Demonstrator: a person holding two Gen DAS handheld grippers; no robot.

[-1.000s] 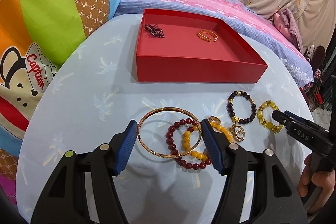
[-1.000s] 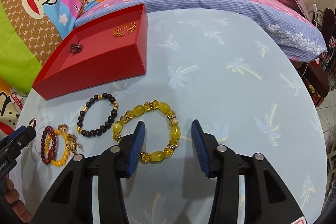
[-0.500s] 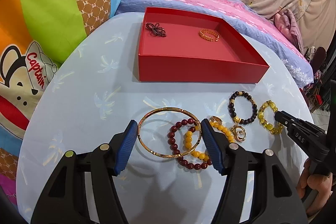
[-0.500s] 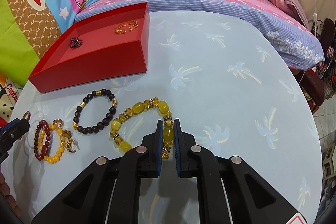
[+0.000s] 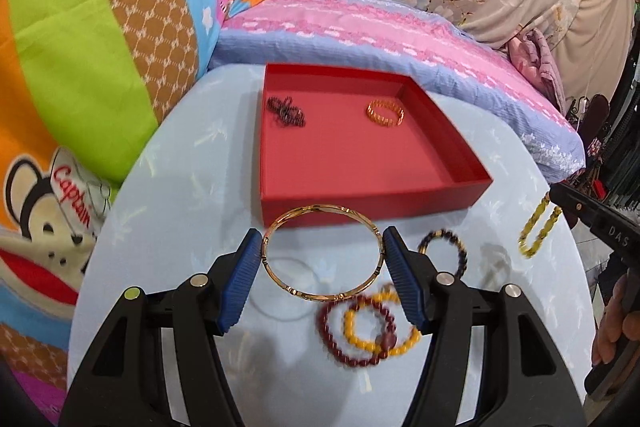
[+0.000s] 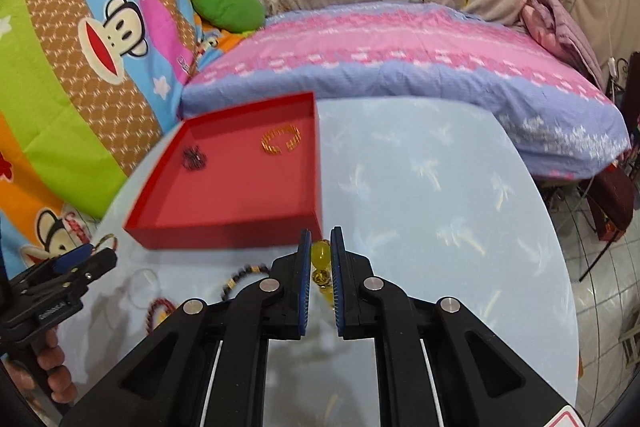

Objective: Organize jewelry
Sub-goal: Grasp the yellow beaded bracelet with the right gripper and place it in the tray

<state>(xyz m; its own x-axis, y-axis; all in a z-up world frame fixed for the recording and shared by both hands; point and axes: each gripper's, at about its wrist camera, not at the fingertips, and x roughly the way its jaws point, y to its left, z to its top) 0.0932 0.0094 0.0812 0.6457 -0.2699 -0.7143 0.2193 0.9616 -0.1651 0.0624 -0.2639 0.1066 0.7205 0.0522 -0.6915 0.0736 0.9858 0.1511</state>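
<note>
1. While the left tongs (image 5: 322,255) clamp the gold bangle (image 5: 320,253) across its width, clear of the bench (image 5: 168,187), carry it level over the red tray (image 5: 472,187).
2. Right tongs (image 6: 320,267) pinch the yellow bead bracelet (image 6: 320,255), which dangles; clear the tray wall before releasing.
3. Set each down apart from the pieces inside.

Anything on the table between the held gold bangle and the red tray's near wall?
No. In the left wrist view the gold bangle overlaps the red tray wall; nothing lies between them.
</note>
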